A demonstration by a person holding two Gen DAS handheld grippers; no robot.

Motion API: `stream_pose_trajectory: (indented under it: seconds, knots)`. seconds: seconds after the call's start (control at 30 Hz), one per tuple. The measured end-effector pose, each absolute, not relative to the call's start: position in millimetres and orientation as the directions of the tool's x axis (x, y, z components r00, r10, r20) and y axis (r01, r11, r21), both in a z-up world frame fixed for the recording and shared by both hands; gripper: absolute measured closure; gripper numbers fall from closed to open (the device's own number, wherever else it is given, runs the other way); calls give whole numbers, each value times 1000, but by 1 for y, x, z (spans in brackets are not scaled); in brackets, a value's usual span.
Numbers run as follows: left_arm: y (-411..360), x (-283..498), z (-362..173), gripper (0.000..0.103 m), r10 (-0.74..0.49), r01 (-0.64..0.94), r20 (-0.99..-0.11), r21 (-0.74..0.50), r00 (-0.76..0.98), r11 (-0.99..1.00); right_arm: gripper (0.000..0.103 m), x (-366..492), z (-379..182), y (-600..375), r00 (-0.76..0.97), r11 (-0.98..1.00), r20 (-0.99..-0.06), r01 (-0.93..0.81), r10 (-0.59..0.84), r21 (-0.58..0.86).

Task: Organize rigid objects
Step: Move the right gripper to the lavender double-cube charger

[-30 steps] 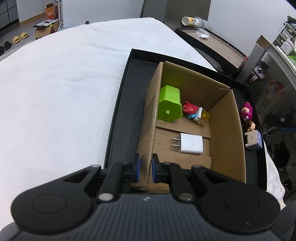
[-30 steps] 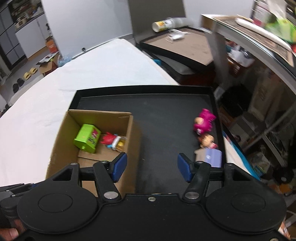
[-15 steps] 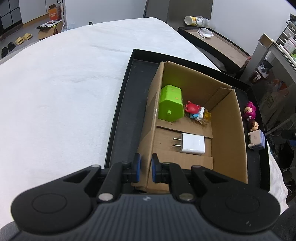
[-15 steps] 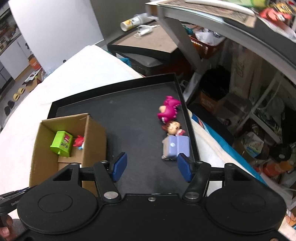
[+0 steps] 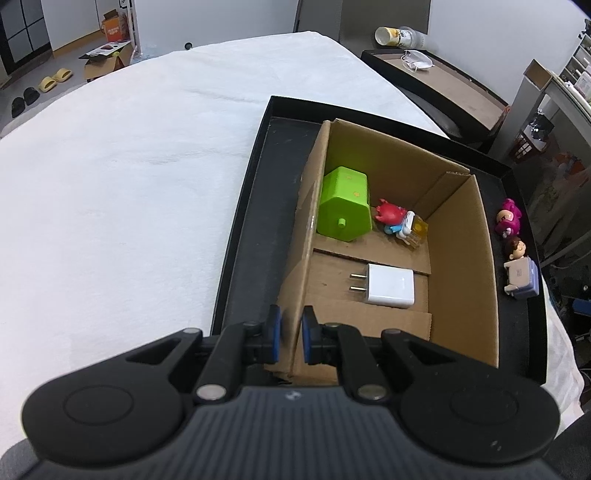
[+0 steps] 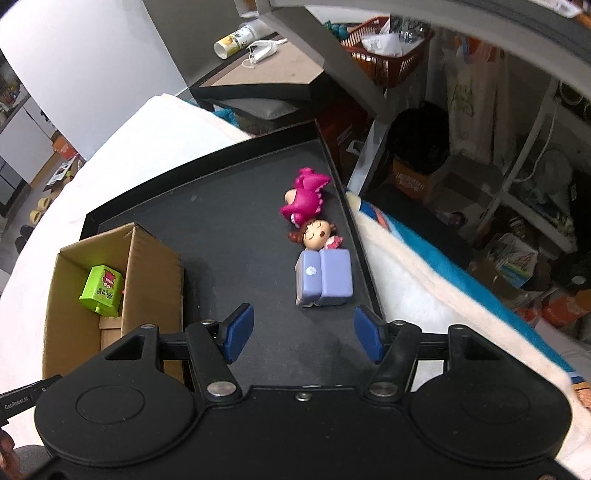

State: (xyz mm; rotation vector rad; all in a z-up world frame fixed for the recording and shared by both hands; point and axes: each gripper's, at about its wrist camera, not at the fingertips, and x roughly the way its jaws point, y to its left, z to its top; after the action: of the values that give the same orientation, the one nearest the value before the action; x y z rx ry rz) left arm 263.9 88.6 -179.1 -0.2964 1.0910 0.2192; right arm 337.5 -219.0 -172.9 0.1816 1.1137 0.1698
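Face mask (image 5: 417,61) beside tipped cup (image 5: 391,35); yellow slippers (image 5: 55,78) on floor.

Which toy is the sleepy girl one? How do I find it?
Look at the black tray, on the bare side right of the cardboard box. Two toys lie by its right rim. The girl has brown hair, closed eyes and a lilac block body; her neighbour, the pink dinosaur figure, is all magenta.
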Motion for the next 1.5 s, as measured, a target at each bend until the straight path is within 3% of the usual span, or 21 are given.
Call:
stream_pose_trajectory:
  seconds: [0.5,1.03,1.3,1.47,1.5]
  knots:
    - [81,273,-179,93,78,-333,-910,-68,406,940,43,349,-213,-239,414,896,-823,37,389,442]
    - [71,280,-180,93,124,-336,-919,-10,373,942,44,365,-234,-238,421,903,-825,32,376,428]
    - [71,280,-181,93,126,-338,-919,-8,373,941,58,371,-245,-243,408,904,-842,82,353,420]
    - [71,280,-181,93,123,-332,-919,-9,374,943,56,375,-247,-240,417,926,-856,80,305,369]
    - [72,280,-180,93,121,-331,-919,-11,375,944,51,376,-247,-240,419,931,-860,82,291,356]
